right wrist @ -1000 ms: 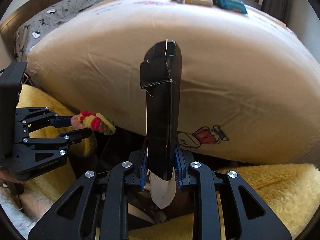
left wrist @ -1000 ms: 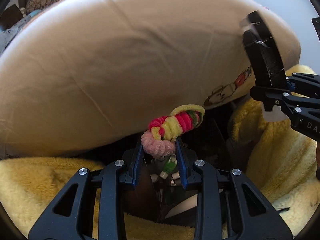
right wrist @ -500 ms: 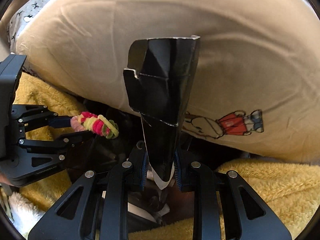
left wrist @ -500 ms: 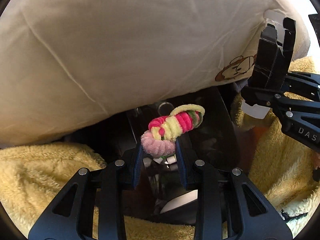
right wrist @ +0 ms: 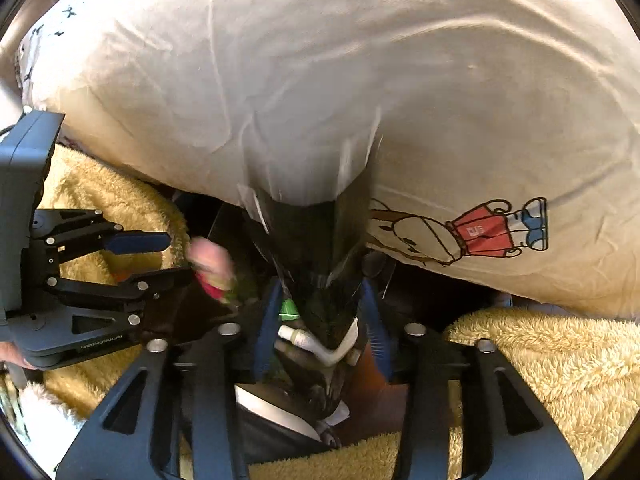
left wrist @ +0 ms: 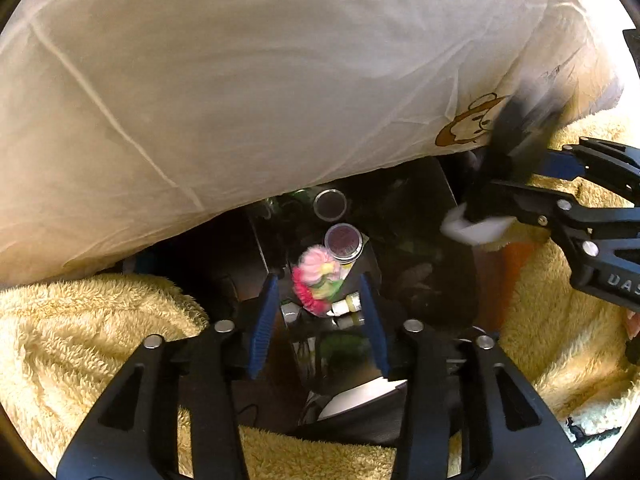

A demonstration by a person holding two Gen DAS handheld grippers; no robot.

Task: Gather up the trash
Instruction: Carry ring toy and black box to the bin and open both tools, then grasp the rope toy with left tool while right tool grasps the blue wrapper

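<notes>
My left gripper [left wrist: 318,300] is open above a dark bin [left wrist: 452,200]. The pink, yellow and red fuzzy hair tie [left wrist: 318,280] is loose between the spread fingers, blurred, dropping onto the trash. It also shows blurred in the right wrist view [right wrist: 212,268]. My right gripper [right wrist: 320,312] has spread fingers; the black carton [right wrist: 316,240] with a white end stands between them, blurred, tipping into the bin. In the left wrist view the carton [left wrist: 516,148] sits at the right gripper's fingertips [left wrist: 496,184].
The bin holds round lidded jars [left wrist: 343,239], small tubes [right wrist: 298,336] and dark packaging. A cream bedsheet with a cartoon print [right wrist: 472,232] bulges over the bin's far side. Yellow fleece blanket [left wrist: 80,340] lies on both sides.
Both grippers tipped further down over the bin. The left gripper opened and let go of the hair tie, which is falling. The right gripper's fingers spread and the carton slid lower.
</notes>
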